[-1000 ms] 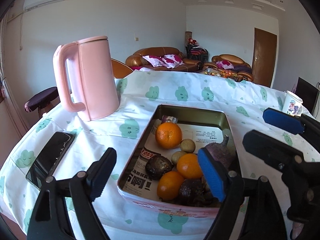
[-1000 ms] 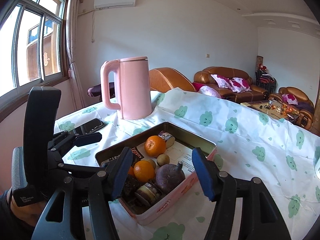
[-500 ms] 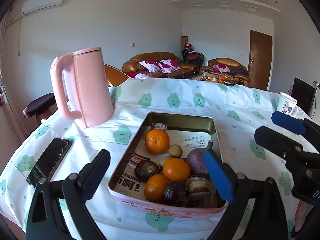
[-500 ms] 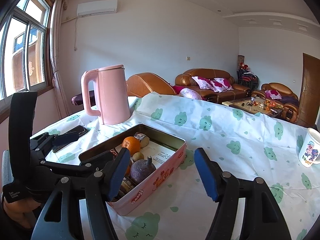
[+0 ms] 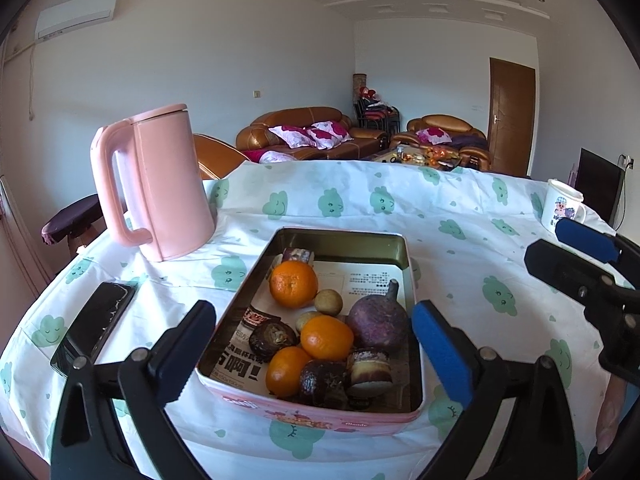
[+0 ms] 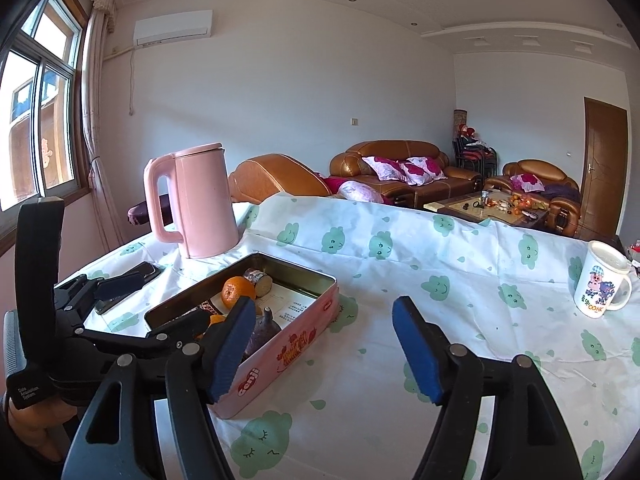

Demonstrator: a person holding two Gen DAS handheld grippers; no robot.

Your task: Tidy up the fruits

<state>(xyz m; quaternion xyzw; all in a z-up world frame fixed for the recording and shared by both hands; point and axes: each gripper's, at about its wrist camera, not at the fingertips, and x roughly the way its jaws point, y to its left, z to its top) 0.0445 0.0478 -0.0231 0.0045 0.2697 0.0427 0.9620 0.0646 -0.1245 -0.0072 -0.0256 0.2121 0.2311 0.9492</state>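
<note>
A pink tin box (image 5: 320, 414) with a gold inside stands on the cloud-print tablecloth. It holds three oranges (image 5: 293, 283), a purple root vegetable (image 5: 378, 324), dark passion fruits (image 5: 273, 338), small brownish fruits (image 5: 328, 301) and cut purple pieces, on printed paper. My left gripper (image 5: 316, 354) is open and empty, near the box's front edge. My right gripper (image 6: 326, 346) is open and empty, to the right of the box (image 6: 288, 346), over bare cloth. Its arm also shows in the left wrist view (image 5: 588, 276).
A pink kettle (image 5: 154, 184) stands at the back left of the box. A black phone (image 5: 94, 326) lies at the left. A white cartoon mug (image 6: 600, 284) stands at the far right. Sofas and a door lie beyond the table.
Both grippers have pulled back and risen from the box. The right one has swung right, so the box now sits at its left and the mug has come into view.
</note>
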